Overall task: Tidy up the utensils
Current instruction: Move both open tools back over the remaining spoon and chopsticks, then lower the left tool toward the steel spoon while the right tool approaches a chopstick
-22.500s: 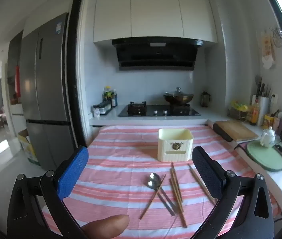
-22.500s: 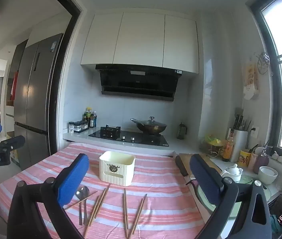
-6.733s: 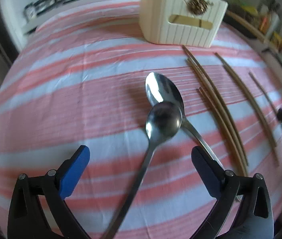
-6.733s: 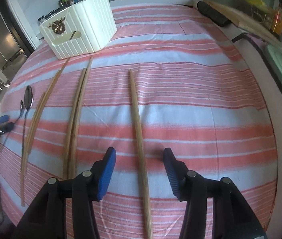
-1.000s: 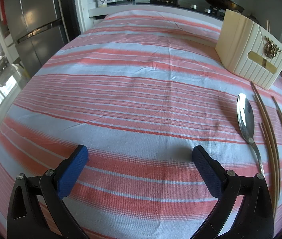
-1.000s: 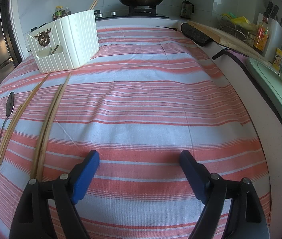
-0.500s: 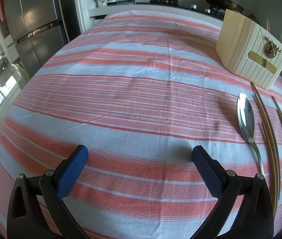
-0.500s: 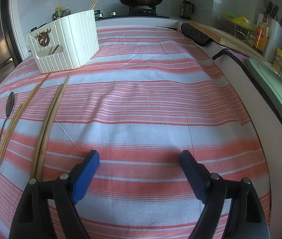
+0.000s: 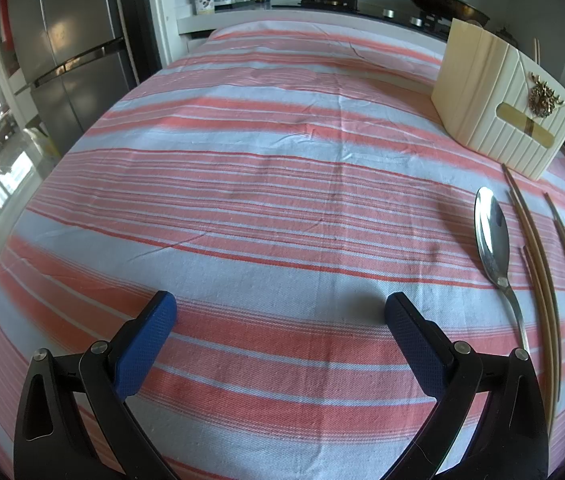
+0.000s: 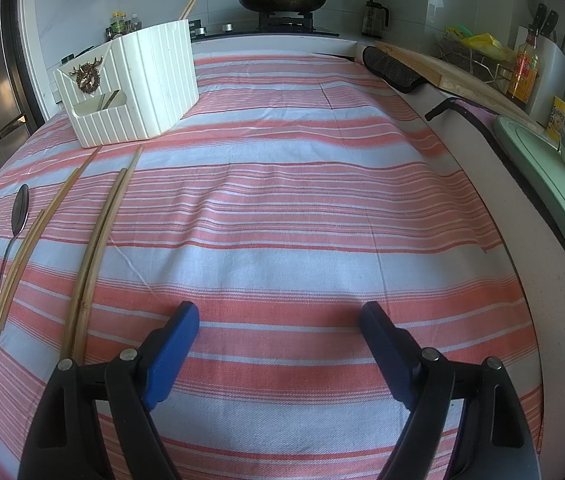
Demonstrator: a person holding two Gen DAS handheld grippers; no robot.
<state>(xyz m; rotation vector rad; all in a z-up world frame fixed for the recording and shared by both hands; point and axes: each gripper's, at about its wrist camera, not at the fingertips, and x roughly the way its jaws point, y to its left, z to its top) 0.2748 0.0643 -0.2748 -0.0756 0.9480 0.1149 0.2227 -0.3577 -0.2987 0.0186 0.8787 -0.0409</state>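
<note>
Right wrist view: the striped surface spreads wide and bare between the cream box and its right edge. Just in front of the box lie the chopsticks and, further left, a spoon. Both the right claw and the left claw hover with jaws apart, holding nothing.

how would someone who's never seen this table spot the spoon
Find the cream ribbed box on the striped cloth. In front of it a row of long thin utensils lies on the cloth, and the spoon is the outermost on the fridge side. It is the only shiny metal one with a rounded bowl; the chopsticks beside it are straight wood.
</note>
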